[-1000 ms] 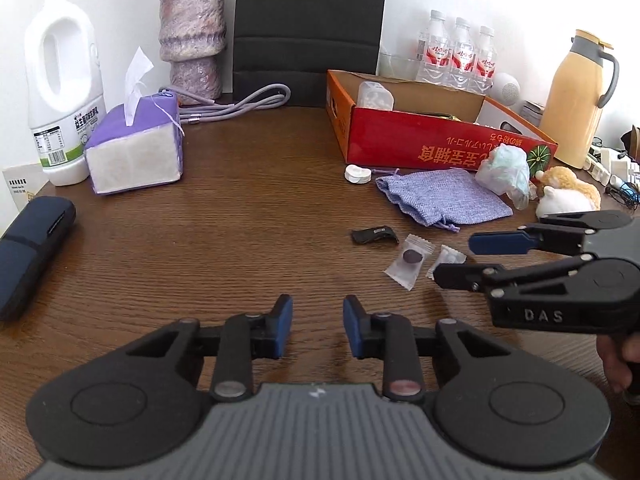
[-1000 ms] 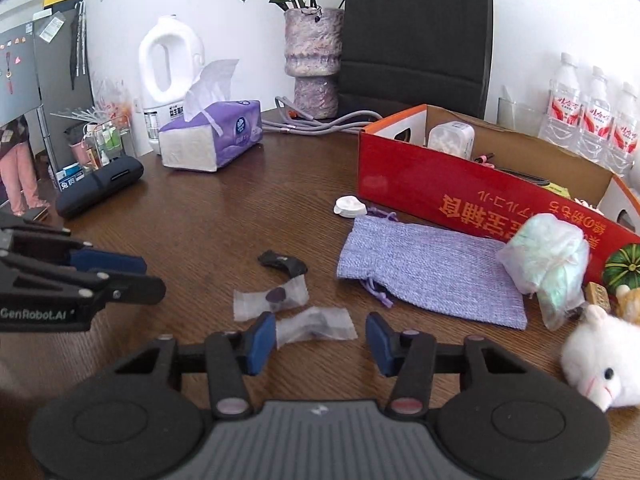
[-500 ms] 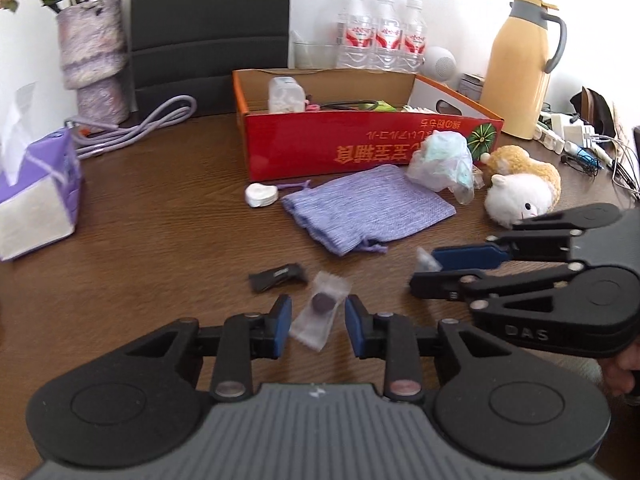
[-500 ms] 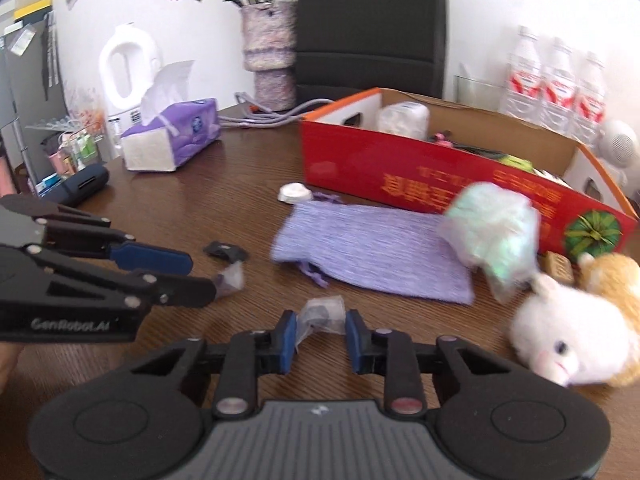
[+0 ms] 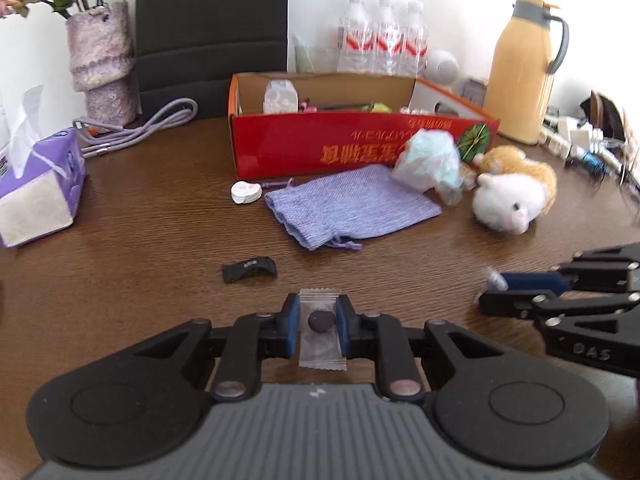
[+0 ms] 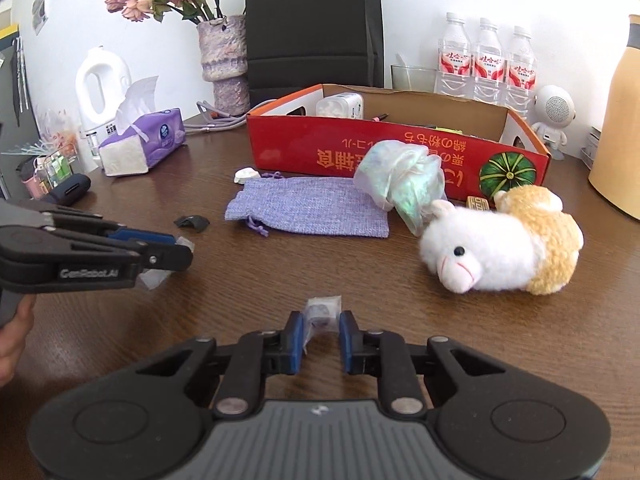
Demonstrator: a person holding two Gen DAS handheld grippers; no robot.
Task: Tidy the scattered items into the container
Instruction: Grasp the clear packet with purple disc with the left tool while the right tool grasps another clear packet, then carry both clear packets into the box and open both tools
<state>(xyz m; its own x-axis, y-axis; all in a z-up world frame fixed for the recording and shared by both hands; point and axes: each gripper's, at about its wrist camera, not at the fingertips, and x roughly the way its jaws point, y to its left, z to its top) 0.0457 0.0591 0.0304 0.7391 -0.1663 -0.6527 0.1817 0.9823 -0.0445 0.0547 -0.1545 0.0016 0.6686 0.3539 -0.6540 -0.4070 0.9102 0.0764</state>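
My left gripper (image 5: 317, 312) is shut on a clear sachet with a dark round piece (image 5: 320, 328), low over the wooden table (image 5: 140, 248). My right gripper (image 6: 320, 326) is closed around a second clear sachet (image 6: 322, 310); the left pad touches it, a small gap shows at the right pad. The red cardboard box (image 5: 360, 140) stands behind, open, with several items inside. Scattered on the table: a lilac cloth pouch (image 5: 352, 208), a black clip (image 5: 249, 269), a white round piece (image 5: 246, 192), a crumpled plastic bag (image 5: 430, 164) and a plush toy (image 5: 516, 196).
A purple tissue box (image 5: 40, 192) sits at the left, a flower vase (image 5: 102, 64) and coiled cable (image 5: 140, 132) behind it. A yellow thermos (image 5: 520, 68), water bottles (image 5: 380, 36) and a black chair (image 5: 212, 28) stand behind the box. Cables lie at the far right.
Both grippers have moved forward and closed around their sachets. The left jaws went from open beside the dark-dot sachet to shut on it; the right jaws narrowed on theirs.
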